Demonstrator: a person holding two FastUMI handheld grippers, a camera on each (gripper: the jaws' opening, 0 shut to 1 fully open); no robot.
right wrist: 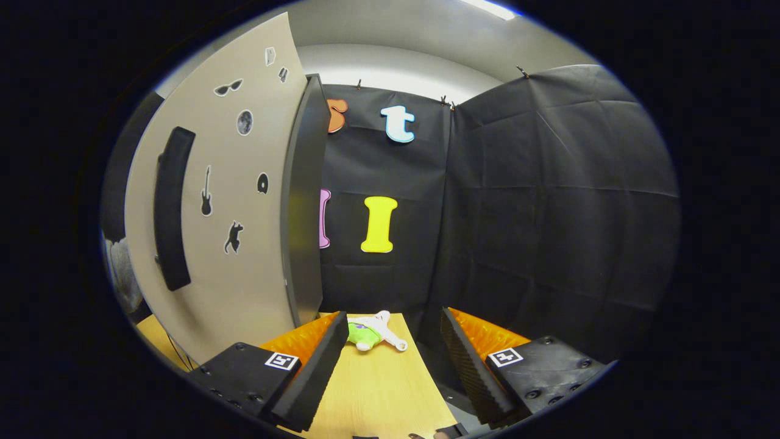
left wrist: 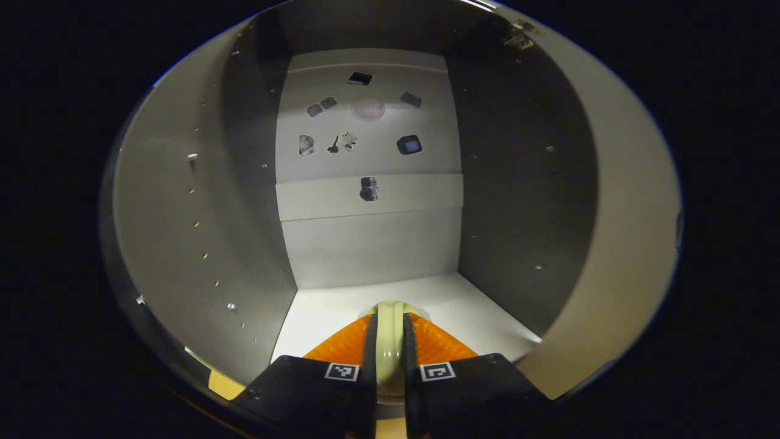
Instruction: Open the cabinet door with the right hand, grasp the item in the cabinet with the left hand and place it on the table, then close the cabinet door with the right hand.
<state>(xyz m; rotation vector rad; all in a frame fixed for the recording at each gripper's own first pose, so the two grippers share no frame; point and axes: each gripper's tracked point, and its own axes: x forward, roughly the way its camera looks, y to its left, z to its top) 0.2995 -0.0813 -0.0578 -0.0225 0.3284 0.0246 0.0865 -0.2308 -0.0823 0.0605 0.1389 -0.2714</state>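
open cabinet door (right wrist: 231, 201) left, table (right wrist: 378, 384) bare ahead

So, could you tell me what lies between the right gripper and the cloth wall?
A small plush toy on the table, seen in the right gripper view.

Your left gripper (left wrist: 390, 360) covers most of the pale item (left wrist: 390, 323), so you can't tell what it is. The stickers (left wrist: 359, 143) on the cabinet's back wall are too small to identify. The door (right wrist: 231, 213) hides the cabinet's inside.
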